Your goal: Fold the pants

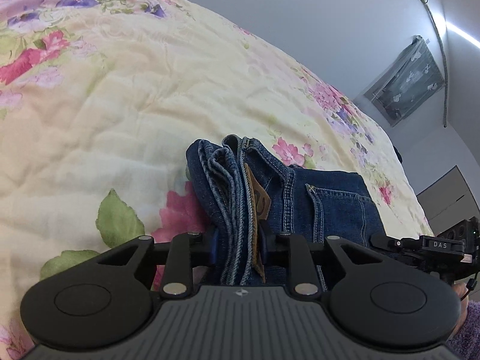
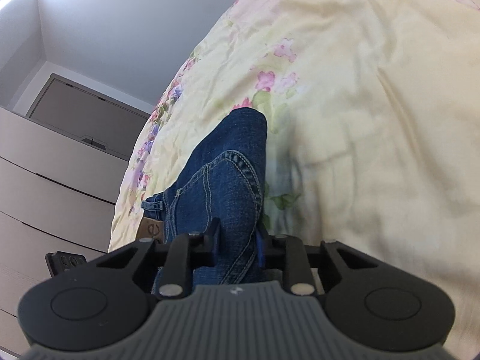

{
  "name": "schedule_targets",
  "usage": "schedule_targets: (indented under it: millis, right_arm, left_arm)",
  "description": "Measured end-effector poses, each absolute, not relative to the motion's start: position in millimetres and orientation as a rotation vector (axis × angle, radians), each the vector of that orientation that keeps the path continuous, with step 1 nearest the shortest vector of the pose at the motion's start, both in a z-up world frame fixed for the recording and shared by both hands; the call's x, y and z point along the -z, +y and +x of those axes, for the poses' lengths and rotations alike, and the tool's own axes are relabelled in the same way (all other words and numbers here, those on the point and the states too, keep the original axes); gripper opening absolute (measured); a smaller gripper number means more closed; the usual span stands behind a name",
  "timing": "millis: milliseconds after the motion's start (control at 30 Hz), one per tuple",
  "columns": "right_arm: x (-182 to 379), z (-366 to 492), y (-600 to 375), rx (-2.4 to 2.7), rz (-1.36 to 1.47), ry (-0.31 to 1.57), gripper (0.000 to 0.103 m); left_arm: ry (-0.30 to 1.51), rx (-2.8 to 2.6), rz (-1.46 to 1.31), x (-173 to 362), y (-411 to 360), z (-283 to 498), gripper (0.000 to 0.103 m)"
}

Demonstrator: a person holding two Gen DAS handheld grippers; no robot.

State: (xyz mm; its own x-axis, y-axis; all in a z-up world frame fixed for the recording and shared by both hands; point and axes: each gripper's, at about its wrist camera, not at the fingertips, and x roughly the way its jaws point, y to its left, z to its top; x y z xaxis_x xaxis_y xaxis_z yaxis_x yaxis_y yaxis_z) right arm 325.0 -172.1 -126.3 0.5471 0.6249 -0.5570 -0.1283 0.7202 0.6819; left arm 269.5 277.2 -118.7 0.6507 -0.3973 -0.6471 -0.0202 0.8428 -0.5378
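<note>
The left tongs [image 1: 239, 247] are closed down on a thick stack of denim: the folded jeans [image 1: 255, 186] stand edge-on between the two blue pads, layered hems and the tan leather patch [image 1: 258, 207] showing at the pinch. From the left wrist view the bundle runs from the tongs toward 12 o'clock, its back pocket face spreading off toward 2 o'clock over the floral bedspread [image 1: 120, 105].

The right tongs [image 2: 238, 246] are likewise narrowed onto the same jeans [image 2: 228, 174], gripping a stitched seam section; the denim runs up toward 12 o'clock and ends in a rounded fold. A belt loop and a bit of the patch poke out at 9 o'clock.

The bed edge [image 2: 132, 174] falls away close at 9 to 10 o'clock in the right view, with a drawer unit [image 2: 54, 186] just beyond it. Toward 1 to 3 o'clock there the bedspread stretches wide and bare. In the left view the open quilt lies from 9 to 12 o'clock; the far edge curves past at 2 o'clock, and the right tool's black body [image 1: 432, 246] sits at 3 o'clock.
</note>
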Motion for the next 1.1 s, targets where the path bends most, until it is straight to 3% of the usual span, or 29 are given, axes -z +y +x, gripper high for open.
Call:
schedule_targets:
  millis: [233,500,933,1100]
  right_arm:
    - [74.8,314.9,-133.7,-0.555,0.546,0.838,0.017]
    - [67.6,332.5,-52.2,-0.656,0.556,0.84,0.017]
    - [142.9,404.7,1.6,-0.621,0.528,0.95,0.017]
    - [171.7,421.4,1.7,-0.581,0.48,0.982,0.018]
  left_arm:
    - [0.77,0.174,-0.516,69.7,302.3,242.0,0.027]
    - [0.747,0.051,-0.458,32.2,362.4,229.8,0.027]
    - [0.801,-0.021,-0.514,115.1,412.4,265.2,0.028]
    - [0.837,0.016,-0.49,130.4,421.0,270.9,0.038]
